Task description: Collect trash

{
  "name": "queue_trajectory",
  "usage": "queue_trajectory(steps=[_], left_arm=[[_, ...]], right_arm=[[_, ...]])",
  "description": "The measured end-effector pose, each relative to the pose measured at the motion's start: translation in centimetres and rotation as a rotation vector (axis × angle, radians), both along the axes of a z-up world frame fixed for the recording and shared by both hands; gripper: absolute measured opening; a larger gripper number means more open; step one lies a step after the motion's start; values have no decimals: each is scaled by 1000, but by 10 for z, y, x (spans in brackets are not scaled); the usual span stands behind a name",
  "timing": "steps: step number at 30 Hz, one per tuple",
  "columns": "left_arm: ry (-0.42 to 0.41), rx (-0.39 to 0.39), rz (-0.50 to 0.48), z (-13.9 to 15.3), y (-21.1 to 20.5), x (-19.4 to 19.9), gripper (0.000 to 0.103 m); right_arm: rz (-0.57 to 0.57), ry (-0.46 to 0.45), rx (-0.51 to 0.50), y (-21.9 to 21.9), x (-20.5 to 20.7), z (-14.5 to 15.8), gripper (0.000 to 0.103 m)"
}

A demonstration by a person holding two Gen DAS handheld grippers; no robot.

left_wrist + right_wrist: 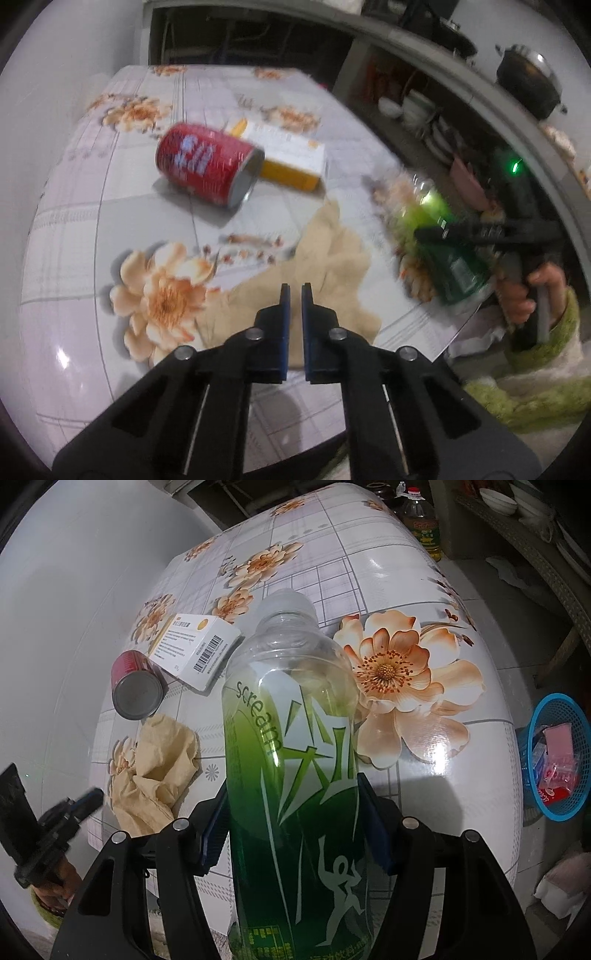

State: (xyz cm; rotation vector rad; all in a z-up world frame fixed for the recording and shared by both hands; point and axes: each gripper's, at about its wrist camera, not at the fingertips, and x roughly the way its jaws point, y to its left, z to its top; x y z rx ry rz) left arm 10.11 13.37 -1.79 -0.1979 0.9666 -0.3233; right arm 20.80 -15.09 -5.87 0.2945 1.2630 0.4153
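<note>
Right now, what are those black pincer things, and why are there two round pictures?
No robot here: a person holds a black claw in each hand, and each claw carries a camera, so you get one round picture per claw. The left claw is shut and holds nothing. The right claw grips a green plastic bottle. On the flowery table lie a red can on its side, a white and yellow box and a crumpled beige paper. A blue basket with some rubbish in it stands beside the table.

Floral-clothed table [424, 590] bears red can [137, 690]; box [195, 646]; seemingly crumpled paper [159, 764].
</note>
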Motion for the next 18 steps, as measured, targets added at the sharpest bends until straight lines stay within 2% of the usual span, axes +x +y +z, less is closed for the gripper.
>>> queue_trajectory(steps=[4, 7, 8, 9, 11, 13, 18], left_arm=[[-30, -73, 27, 8, 1, 12, 2], [-22, -50, 10, 7, -10, 19, 5], [-15, -26, -8, 5, -15, 21, 20], [-15, 12, -32, 2, -22, 21, 44], [-29, 80, -72, -3, -33, 18, 62], [-23, 158, -130, -11, -47, 17, 63], [22, 260, -216, -36, -67, 17, 64]], right_arm=[[-2, 0, -1, -1, 0, 0, 62], [-6, 1, 0, -4, 0, 1, 62], [-6, 1, -1, -5, 0, 1, 62], [-6, 1, 0, -6, 0, 1, 62], [-4, 1, -1, -6, 1, 1, 62], [-2, 1, -2, -7, 1, 1, 62], [-2, 3, -1, -6, 1, 1, 62]])
